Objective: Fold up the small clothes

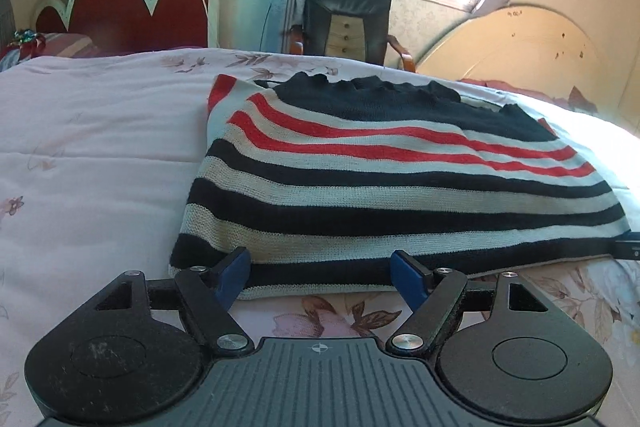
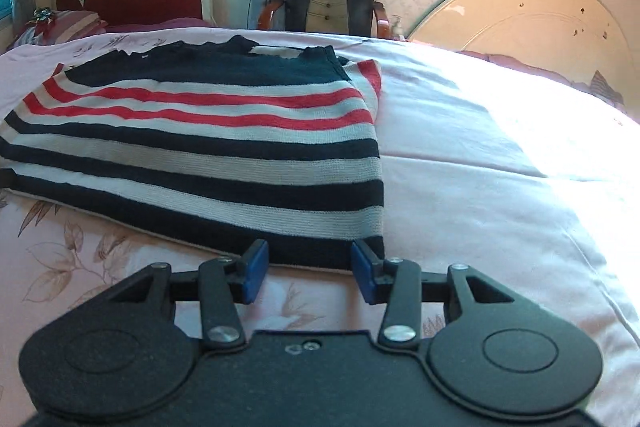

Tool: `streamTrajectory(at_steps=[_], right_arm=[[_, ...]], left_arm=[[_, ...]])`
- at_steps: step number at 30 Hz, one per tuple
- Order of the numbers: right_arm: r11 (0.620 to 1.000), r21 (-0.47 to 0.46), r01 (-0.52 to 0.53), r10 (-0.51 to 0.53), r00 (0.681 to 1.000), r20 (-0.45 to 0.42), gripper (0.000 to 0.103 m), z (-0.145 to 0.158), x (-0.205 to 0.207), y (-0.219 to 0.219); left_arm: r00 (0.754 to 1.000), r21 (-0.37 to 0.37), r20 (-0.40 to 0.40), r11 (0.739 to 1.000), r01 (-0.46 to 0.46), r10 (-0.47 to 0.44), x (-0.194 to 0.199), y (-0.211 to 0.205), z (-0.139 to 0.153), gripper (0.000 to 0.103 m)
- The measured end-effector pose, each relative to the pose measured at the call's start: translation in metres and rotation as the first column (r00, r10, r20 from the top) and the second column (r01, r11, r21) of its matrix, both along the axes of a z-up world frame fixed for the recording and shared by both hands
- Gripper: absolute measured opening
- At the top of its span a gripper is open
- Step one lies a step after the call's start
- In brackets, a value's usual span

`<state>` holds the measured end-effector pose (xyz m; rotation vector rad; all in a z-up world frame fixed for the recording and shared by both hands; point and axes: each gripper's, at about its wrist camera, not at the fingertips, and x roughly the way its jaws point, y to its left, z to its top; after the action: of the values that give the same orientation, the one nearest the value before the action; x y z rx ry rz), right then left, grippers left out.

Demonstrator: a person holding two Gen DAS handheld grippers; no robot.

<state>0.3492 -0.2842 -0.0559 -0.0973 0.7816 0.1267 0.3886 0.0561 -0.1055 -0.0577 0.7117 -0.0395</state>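
Observation:
A small knitted sweater (image 1: pixel 380 183) with navy, white and red stripes lies flat on the bed, sleeves folded in, neck at the far side. It also shows in the right wrist view (image 2: pixel 208 147). My left gripper (image 1: pixel 322 269) is open at the sweater's near hem, close to its left corner, blue pads on either side of the hem edge. My right gripper (image 2: pixel 310 267) is open at the near hem by the right corner. Neither holds the cloth. A bit of the right gripper (image 1: pixel 628 245) shows at the left view's right edge.
The bed has a pink floral quilt (image 1: pixel 92 155). A red headboard (image 1: pixel 132 15) stands at the back left, a black chair (image 1: pixel 346 21) under the window, and a round cream tabletop (image 2: pixel 532 23) leans at the back right.

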Motion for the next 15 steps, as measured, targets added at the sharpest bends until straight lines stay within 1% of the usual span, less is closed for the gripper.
streamTrajectory(at_steps=[1,2,3,4,5,6,7,8,9,10,11,13,15], right_arm=[[1.0,-0.001,-0.002,0.002,1.0,-0.005,0.042,0.0,0.001,0.0],[1.0,0.007,0.001,-0.001,1.0,-0.011,0.04,0.003,0.003,0.001],[1.0,0.03,0.009,-0.009,1.0,-0.003,0.031,0.007,0.003,0.0],[0.997,0.067,0.021,-0.023,1.0,0.018,0.027,0.013,0.003,-0.004],[0.996,0.087,0.035,-0.038,0.999,0.031,0.021,0.016,0.004,-0.007],[0.994,0.098,0.052,-0.056,0.998,0.037,0.02,0.018,0.007,-0.01],[0.992,0.106,0.074,-0.078,0.996,0.035,0.019,0.018,0.013,-0.014],[0.989,0.116,0.092,-0.095,0.995,0.023,0.017,0.016,0.018,-0.019],[0.987,0.125,0.106,-0.106,0.994,-0.002,0.012,0.012,0.023,-0.023],[0.986,0.124,0.112,-0.106,0.993,-0.054,0.01,0.003,0.031,-0.028],[0.987,0.125,0.1,-0.093,0.994,-0.055,0.01,0.0,0.034,-0.028],[0.992,0.092,0.085,-0.079,0.995,-0.068,0.01,0.005,0.037,-0.024],[0.993,0.096,0.075,-0.073,0.997,-0.029,0.014,0.013,0.035,-0.022]], left_arm=[[1.0,0.0,0.001,1.0,-0.011,0.011,0.002,-0.003,0.005,0.077],[0.999,-0.002,0.023,1.0,-0.027,0.027,0.003,-0.004,0.011,0.077],[0.998,-0.001,0.048,0.999,-0.039,0.039,0.003,-0.004,0.016,0.077],[0.997,-0.006,0.068,0.999,-0.044,0.044,0.006,-0.002,0.019,0.077],[0.996,-0.007,0.066,0.999,-0.053,0.053,0.011,0.0,0.02,0.077],[0.997,0.001,0.048,0.998,-0.068,0.068,0.019,0.004,0.019,0.077],[0.997,0.006,0.026,0.997,-0.075,0.075,0.026,0.008,0.015,0.077],[0.997,0.003,-0.015,0.997,-0.077,0.077,0.033,0.012,0.008,0.077],[0.998,-0.011,-0.027,0.998,-0.064,0.064,0.037,0.016,0.001,0.079],[0.999,-0.004,-0.014,0.999,-0.051,0.051,0.037,0.015,0.0,0.081],[0.999,0.016,-0.02,0.999,-0.045,0.045,0.037,0.012,0.001,0.081],[0.999,0.05,-0.014,0.998,-0.036,0.037,0.035,0.006,0.007,0.081],[0.999,0.03,-0.007,0.999,-0.044,0.044,0.036,0.008,0.008,0.081]])
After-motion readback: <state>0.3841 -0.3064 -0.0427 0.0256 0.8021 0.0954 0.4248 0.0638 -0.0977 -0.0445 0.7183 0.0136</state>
